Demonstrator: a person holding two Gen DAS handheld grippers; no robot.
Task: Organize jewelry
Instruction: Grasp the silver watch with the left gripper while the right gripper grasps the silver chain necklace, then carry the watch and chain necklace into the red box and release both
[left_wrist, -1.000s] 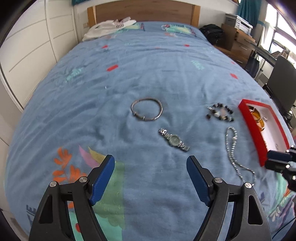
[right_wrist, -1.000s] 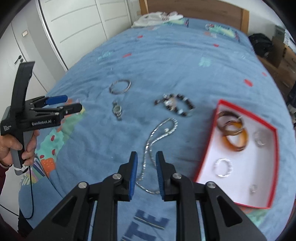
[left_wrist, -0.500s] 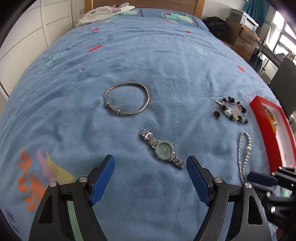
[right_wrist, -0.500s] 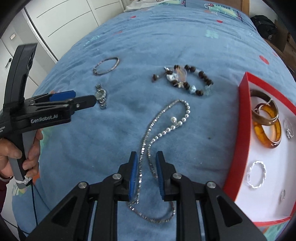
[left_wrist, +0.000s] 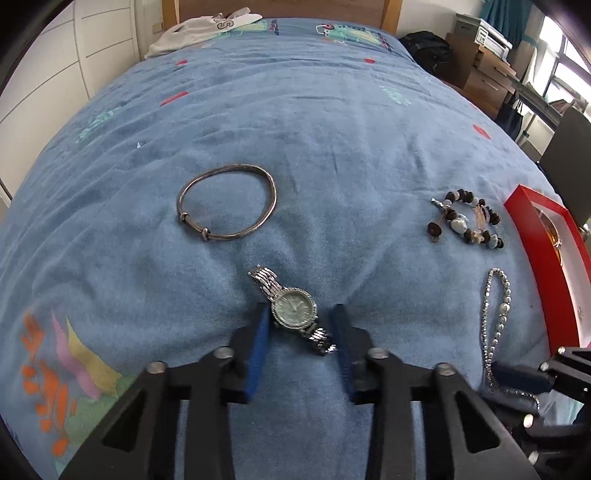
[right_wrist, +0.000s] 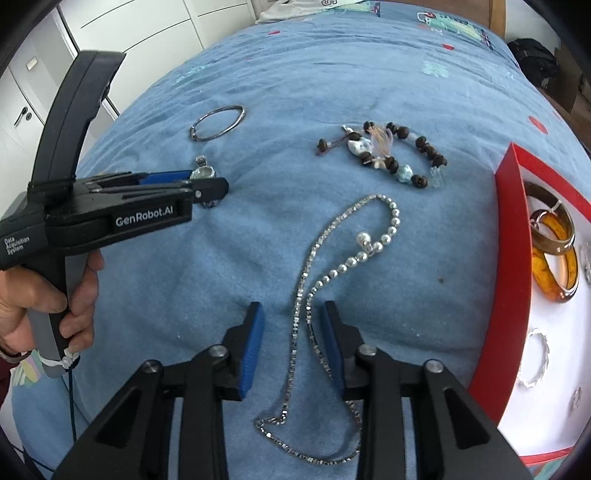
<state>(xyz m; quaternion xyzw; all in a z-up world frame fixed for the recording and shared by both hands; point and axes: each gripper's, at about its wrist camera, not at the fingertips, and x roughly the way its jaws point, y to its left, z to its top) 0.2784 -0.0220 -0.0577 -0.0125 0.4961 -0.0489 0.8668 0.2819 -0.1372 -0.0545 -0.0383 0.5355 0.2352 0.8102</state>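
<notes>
A silver watch (left_wrist: 293, 310) lies on the blue bedspread between the blue pads of my left gripper (left_wrist: 300, 314), whose jaws stand partly open around it, a small gap on each side. The watch also shows in the right wrist view (right_wrist: 204, 172). A silver bead necklace (right_wrist: 325, 273) lies between the fingers of my right gripper (right_wrist: 291, 314), which is open a little and straddles both strands. A red-rimmed white box (right_wrist: 511, 258) at the right holds amber bangles (right_wrist: 554, 258) and silver rings.
A silver bangle (left_wrist: 227, 201) lies beyond the watch. A dark bead bracelet (right_wrist: 391, 155) lies between the bangle and the box. The left gripper's body (right_wrist: 110, 210) and the hand holding it fill the left of the right wrist view.
Both grippers moved forward and down to the bedspread. The left jaws narrowed around the watch. The right jaws opened wider and now straddle the necklace.
</notes>
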